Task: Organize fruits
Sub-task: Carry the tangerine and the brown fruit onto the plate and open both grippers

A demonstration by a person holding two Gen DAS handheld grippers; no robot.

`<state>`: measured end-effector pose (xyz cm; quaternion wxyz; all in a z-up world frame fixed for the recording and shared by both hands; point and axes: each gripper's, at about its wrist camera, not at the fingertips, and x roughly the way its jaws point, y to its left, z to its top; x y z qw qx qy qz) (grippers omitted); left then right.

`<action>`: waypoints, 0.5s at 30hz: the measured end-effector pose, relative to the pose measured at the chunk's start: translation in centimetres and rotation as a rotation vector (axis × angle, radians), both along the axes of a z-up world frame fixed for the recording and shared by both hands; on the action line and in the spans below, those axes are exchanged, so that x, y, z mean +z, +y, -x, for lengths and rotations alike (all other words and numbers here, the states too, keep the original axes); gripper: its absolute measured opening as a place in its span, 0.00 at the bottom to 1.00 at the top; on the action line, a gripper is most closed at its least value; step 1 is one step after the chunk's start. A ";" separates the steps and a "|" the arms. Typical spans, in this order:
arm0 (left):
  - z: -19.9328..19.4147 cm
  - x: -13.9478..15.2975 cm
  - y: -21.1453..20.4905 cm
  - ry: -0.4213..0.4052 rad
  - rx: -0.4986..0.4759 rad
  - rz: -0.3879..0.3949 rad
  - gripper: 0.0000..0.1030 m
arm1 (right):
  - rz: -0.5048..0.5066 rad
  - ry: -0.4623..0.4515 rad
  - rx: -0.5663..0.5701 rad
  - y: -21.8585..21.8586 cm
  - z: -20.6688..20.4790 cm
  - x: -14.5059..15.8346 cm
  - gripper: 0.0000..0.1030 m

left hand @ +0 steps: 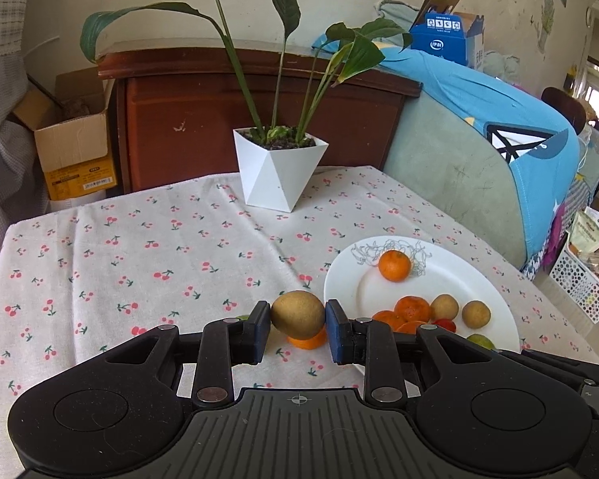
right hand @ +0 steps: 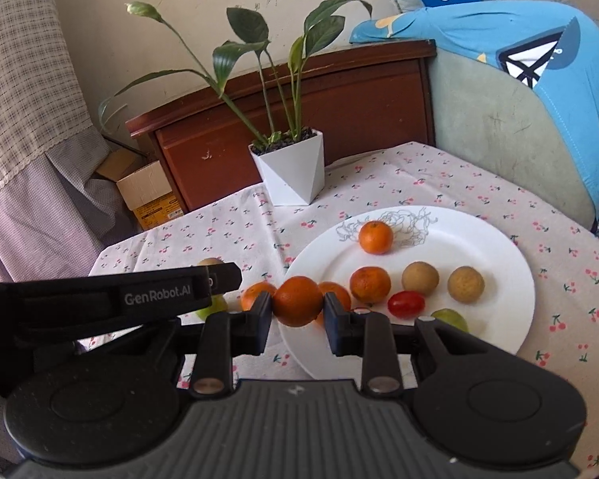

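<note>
White cotton printed with small red cherries covers the worktop [left hand: 139, 247], which fills the middle of both views. Behind its far edge stand a dark wooden cabinet [left hand: 259, 119] and a blue-covered cushion [left hand: 499, 127]. A white faceted pot [left hand: 279, 171] with a tall leafy plant sits near the far edge of the worktop, roughly at its middle.

A white plate [right hand: 479, 239] lies toward the right side of the worktop. On it, in the right wrist view, a tangerine [right hand: 375, 236] rests near the plate's far rim, another tangerine [right hand: 370, 284] sits closer to the near side, two round brown fruits [right hand: 419, 278] [right hand: 465, 284] lie side by side to its right, a red cherry tomato [right hand: 406, 304] is just in front of them, and a green fruit [right hand: 451, 317] shows at the near rim, partly hidden by the gripper body.

The left gripper [left hand: 298, 317] is clenched on a brown fruit [left hand: 297, 313], held clear of the cloth just left of the plate's rim, with an orange fruit [left hand: 307, 341] on the cloth below it. The right gripper [right hand: 297, 306] grasps a tangerine [right hand: 297, 305] above the plate's left rim. More orange fruit peeks out on either side behind it. The left gripper's black body [right hand: 100, 299] crosses the left of the right wrist view, with a green fruit [right hand: 213, 305] partly showing under it.
</note>
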<state>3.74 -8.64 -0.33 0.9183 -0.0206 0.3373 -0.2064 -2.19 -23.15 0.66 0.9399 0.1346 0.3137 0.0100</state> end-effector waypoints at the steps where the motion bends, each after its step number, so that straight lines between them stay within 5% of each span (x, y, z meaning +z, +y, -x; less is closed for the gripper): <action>1: -0.1 0.0 -0.2 0.000 -0.003 0.015 0.26 | 0.011 -0.008 -0.011 -0.3 0.0 0.1 0.27; 10: -1.7 -0.3 -1.9 0.026 -0.021 0.076 0.26 | 0.095 -0.047 -0.128 -2.6 -0.8 0.3 0.27; 15: -2.4 -0.9 -3.1 0.040 -0.042 0.097 0.26 | 0.042 -0.039 -0.220 -4.8 -1.7 -0.2 0.27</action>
